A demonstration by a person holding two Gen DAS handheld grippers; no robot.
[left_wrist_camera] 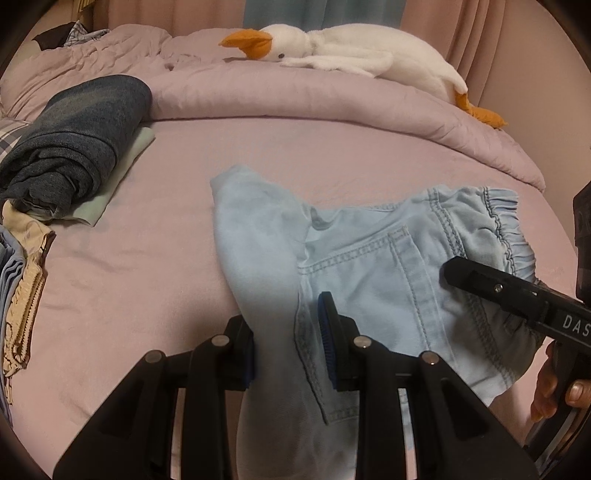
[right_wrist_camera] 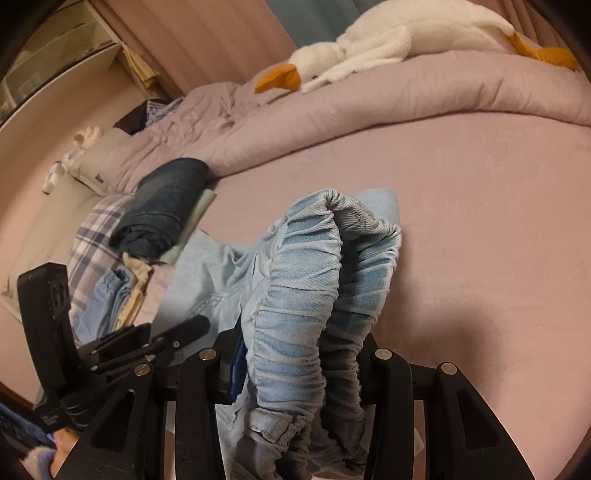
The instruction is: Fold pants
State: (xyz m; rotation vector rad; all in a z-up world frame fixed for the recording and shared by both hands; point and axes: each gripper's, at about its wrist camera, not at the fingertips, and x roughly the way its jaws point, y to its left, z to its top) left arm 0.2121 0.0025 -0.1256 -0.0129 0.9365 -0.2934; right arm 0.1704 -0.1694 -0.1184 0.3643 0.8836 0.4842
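The left gripper (left_wrist_camera: 288,347) clamps a fold of the light-blue pants (left_wrist_camera: 369,266); the right gripper (right_wrist_camera: 299,373) pinches their gathered elastic waistband (right_wrist_camera: 295,295). The pants lie partly lifted on the pink bedsheet (left_wrist_camera: 147,258), stitched pocket up. A rolled duvet (left_wrist_camera: 295,96) carries a plush goose (left_wrist_camera: 354,48). Folded dark jeans (left_wrist_camera: 81,136) sit left; curtains (right_wrist_camera: 221,33) hang behind.
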